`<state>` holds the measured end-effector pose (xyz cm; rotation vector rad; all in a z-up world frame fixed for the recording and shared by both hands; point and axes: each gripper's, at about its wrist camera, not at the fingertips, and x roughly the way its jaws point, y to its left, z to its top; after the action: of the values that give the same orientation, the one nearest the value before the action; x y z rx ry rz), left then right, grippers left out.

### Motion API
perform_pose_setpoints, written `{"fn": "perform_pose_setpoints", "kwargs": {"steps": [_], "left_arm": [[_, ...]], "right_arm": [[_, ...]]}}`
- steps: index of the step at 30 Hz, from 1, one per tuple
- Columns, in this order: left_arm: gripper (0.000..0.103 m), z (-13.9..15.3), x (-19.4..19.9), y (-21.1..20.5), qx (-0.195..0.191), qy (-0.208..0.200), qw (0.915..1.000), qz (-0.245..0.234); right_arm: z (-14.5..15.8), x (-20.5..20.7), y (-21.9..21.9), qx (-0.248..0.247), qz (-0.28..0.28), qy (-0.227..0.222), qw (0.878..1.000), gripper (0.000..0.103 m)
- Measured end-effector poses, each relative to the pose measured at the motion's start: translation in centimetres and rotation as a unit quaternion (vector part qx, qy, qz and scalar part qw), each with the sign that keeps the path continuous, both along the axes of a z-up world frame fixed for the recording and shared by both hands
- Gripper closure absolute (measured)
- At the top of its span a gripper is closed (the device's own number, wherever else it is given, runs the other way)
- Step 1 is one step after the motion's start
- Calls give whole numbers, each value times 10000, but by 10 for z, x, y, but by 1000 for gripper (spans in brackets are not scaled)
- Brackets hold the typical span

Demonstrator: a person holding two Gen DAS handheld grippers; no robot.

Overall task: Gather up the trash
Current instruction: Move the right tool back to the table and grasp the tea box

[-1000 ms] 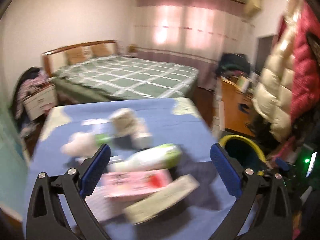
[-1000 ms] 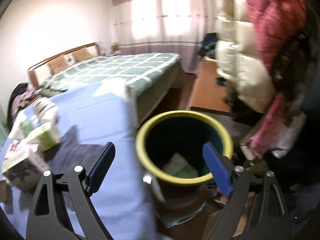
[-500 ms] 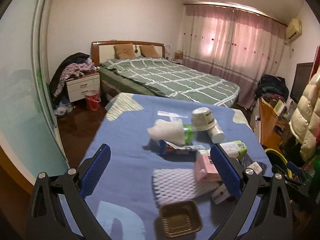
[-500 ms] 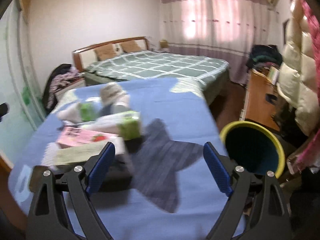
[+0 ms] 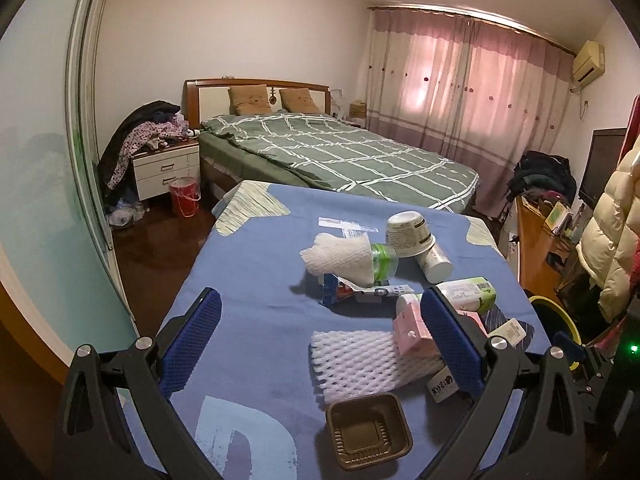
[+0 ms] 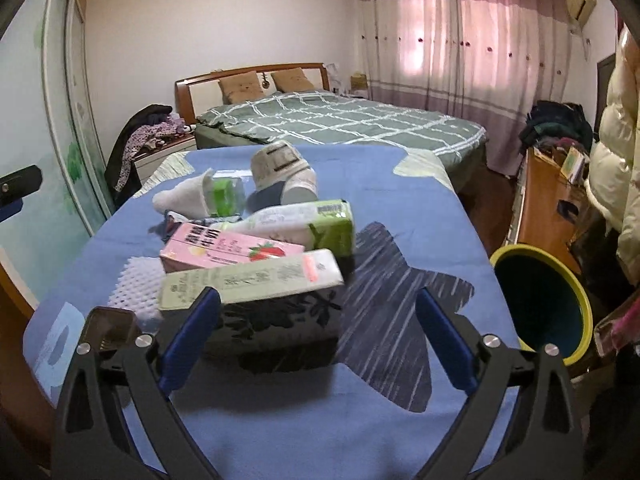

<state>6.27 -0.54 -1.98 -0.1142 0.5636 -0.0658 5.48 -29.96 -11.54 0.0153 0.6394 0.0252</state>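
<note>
Both grippers spread wide, nothing between the pads: left gripper (image 5: 320, 344) over the near left part of the desk (image 5: 256, 280), right gripper (image 6: 318, 340) over its near middle.

Desk: blue cloth cover, patterned patches at the far corners. Bare cloth along the whole left side and across the far edge; a dark star-shaped patch (image 6: 400, 304) on the right side is also bare up to the right edge.

Bin (image 6: 540, 304): yellow rim, dark inside, standing off the desk's right edge, just beside it, mouth open toward the camera.

Trash clustered centre to right of the desk, largest first:
- white foam net sleeve (image 5: 360, 360), flat, near the front
- long pale-green carton (image 6: 256, 278), lying on the pile, nearest the right gripper
- pink milk carton (image 6: 228, 254), touching it behind
- green-and-white bottle (image 6: 304, 224) on its side
- brown plastic tray (image 5: 368, 430), closest to the front edge
- paper cup (image 5: 408, 232), tipped, farthest back.
</note>
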Motion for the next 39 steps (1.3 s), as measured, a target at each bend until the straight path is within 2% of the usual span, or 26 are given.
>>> {"fn": "perform_pose_setpoints", "kwargs": {"steps": [5,9,14,22,25,31,36,39], "left_arm": [[5,-2,2,-1,-41,51,10000,14],[5,-2,3,-2,-21,39,10000,31],[5,-2,3,-2,-13,41,10000,22],[5,-2,5,-2,-24,75,10000,-2],[5,-1,5,-5,1,80,10000,3],[5,-5,9,-6,-83,112,9999,22],[5,-10,9,-11,-8,156,9999,-41],[5,-9,9,-10,-40,109,9999,7]], "right_arm": [[-19,12,-11,-240,-267,306,9989,10],[-34,23,-20,-77,-316,462,9984,10],[-35,44,-17,79,-230,529,9983,10],[-26,93,-10,-572,-404,367,9969,9],[-19,96,-15,-318,-391,358,9981,9],[-2,70,-3,466,-11,196,9987,9],[-4,75,34,569,234,221,9979,9],[-12,74,50,463,346,340,9977,9]]}}
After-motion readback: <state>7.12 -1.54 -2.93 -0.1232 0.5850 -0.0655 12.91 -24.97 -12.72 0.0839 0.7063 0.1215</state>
